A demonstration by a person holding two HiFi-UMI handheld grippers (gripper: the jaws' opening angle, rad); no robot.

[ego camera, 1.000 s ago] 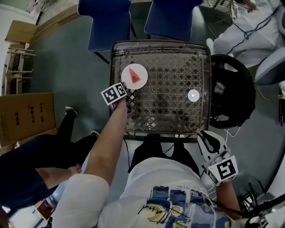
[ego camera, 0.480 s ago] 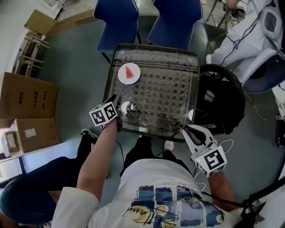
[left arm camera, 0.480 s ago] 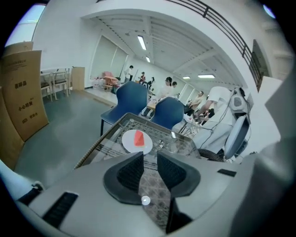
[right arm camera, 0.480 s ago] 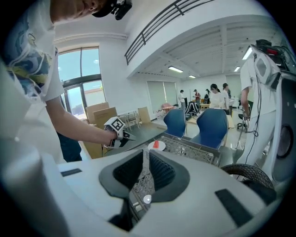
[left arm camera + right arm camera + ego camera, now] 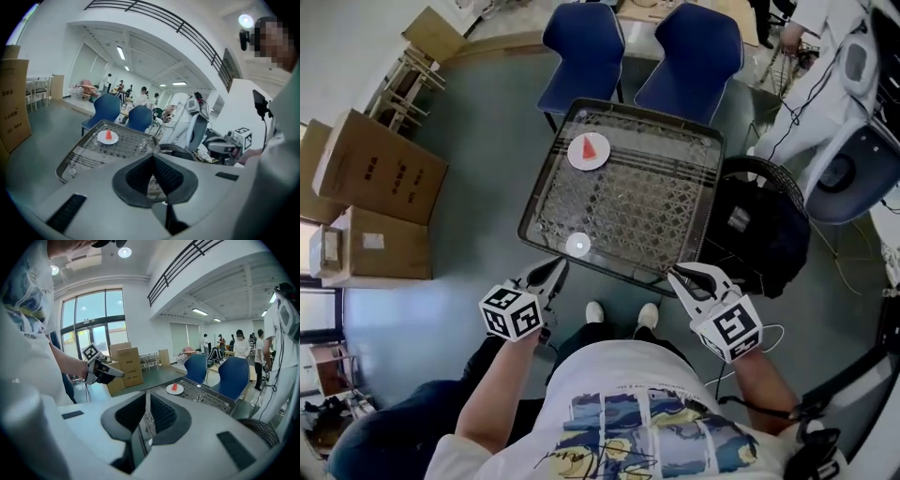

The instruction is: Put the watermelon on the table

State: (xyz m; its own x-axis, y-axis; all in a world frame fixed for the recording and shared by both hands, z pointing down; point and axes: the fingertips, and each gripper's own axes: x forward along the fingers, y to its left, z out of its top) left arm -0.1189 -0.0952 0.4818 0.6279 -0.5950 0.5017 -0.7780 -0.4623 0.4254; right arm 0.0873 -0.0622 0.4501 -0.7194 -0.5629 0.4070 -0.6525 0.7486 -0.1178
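A red watermelon slice (image 5: 591, 147) lies on a small white plate (image 5: 578, 159) at the far left of the lattice-topped table (image 5: 609, 268). It also shows in the left gripper view as the watermelon (image 5: 108, 135) and in the right gripper view as the watermelon (image 5: 174, 387). My left gripper (image 5: 560, 264) hangs just short of the table's near edge, shut and empty, its jaws (image 5: 152, 157) pressed together. My right gripper (image 5: 673, 274) is level with it off the near right corner, also shut on nothing (image 5: 147, 402).
A small white disc (image 5: 577, 245) sits near the table's front edge. Two blue chairs (image 5: 584, 42) stand behind the table. A black round bag (image 5: 757, 225) is to the right, cardboard boxes (image 5: 375, 169) to the left. People stand in the background.
My left gripper has drawn back from the plate to the near edge of the table. The view has pulled back and up. The watermelon stays on its plate.
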